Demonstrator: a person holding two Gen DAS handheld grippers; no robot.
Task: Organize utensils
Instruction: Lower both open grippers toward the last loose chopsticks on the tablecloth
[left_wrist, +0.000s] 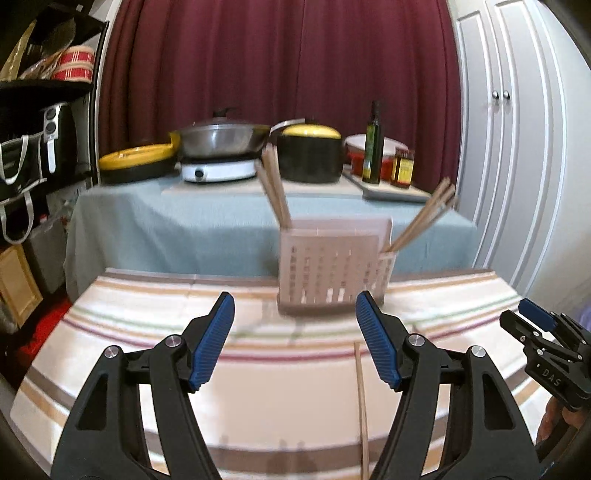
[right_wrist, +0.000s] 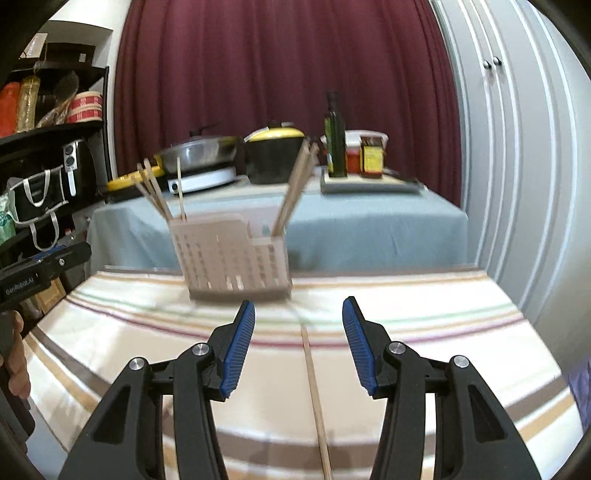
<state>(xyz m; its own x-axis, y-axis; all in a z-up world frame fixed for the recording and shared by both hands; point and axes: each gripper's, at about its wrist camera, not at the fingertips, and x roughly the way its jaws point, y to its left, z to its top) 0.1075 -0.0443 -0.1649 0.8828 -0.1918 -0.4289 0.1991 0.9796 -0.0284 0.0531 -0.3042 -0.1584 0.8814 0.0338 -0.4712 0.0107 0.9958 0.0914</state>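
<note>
On the striped table (right_wrist: 424, 332), toward its near edge, one loose chopstick (right_wrist: 314, 387) lies flat beneath the wide-open, empty right gripper (right_wrist: 298, 314). Light, stiff and thin, it likely wants a mid-length pinch; the left gripper (left_wrist: 295, 306) is open too.

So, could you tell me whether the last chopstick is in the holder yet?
Not yet: one chopstick lies flat on the striped cloth, outside the holder.

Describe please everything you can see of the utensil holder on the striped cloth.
The utensil holder is a pale pinkish-beige box, plastic by its look, with slotted walls and a darker base. It stands upright on the striped tablecloth, at its far edge. A lower side compartment is attached on one side. Wooden chopsticks lean out of both ends. Nothing else touches it; the picture is blurred, so finer detail is lost.
</note>
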